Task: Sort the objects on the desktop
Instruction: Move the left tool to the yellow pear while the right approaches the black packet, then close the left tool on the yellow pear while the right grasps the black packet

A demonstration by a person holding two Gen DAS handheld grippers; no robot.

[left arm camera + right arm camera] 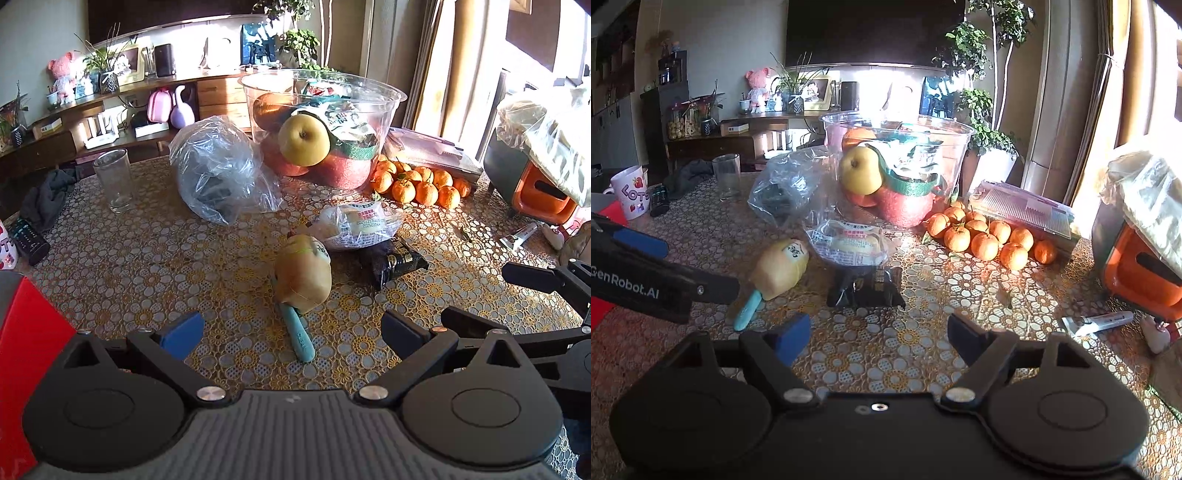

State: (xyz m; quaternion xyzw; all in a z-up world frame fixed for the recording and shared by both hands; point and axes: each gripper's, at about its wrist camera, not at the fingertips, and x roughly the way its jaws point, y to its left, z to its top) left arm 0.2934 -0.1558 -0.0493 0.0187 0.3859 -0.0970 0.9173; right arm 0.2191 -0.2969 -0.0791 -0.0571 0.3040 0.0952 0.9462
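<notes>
A yellow plush toy with a teal handle lies on the table, just ahead of my open, empty left gripper. It also shows in the right wrist view. A black snack packet and a clear bagged snack lie behind it. My right gripper is open and empty, in front of the black packet. A clear plastic tub at the back holds fruit and packets.
A crumpled clear bag, a drinking glass, a pile of mandarins and a flat box stand around the tub. An orange appliance, a tube, a mug and a remote sit near the edges.
</notes>
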